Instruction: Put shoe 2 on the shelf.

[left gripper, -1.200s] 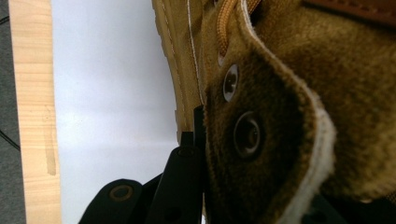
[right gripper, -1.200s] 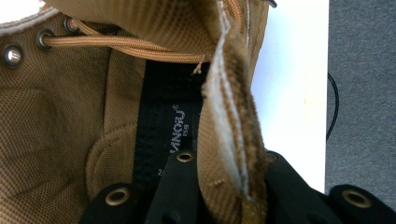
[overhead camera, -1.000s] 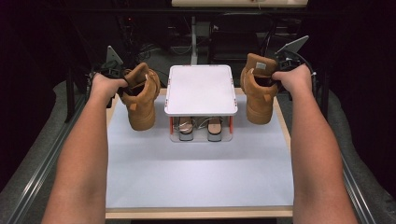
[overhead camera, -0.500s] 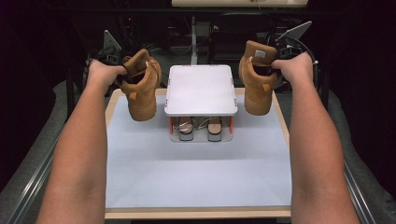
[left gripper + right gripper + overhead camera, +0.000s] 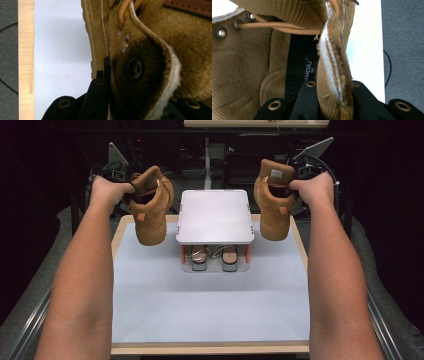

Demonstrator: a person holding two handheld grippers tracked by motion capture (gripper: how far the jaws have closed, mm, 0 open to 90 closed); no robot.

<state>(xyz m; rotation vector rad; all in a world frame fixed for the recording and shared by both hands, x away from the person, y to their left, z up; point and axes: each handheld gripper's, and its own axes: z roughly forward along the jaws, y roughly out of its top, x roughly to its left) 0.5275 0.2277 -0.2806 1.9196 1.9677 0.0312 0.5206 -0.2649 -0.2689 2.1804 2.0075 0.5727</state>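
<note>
Two tan suede lace-up boots hang in the air on either side of a small rack. My left gripper point(image 5: 131, 187) is shut on the collar of the left boot point(image 5: 150, 212), toe pointing down. In the left gripper view the black fingers point(image 5: 106, 72) pinch the boot's eyelet flap point(image 5: 140, 70). My right gripper point(image 5: 291, 182) is shut on the collar of the right boot point(image 5: 272, 205). In the right gripper view one finger point(image 5: 303, 62) lies inside the boot and the collar edge point(image 5: 333, 70) runs between the jaws.
The white-topped rack point(image 5: 215, 215) stands at the back middle of the pale mat point(image 5: 210, 305), with a pair of sandals point(image 5: 215, 259) on its lower level. A wooden table edge point(image 5: 210, 349) frames the mat. Dark equipment and cables fill the background.
Both hands have risen, lifting the two boots from beside the rack on the table into the air. The grips have not changed.
</note>
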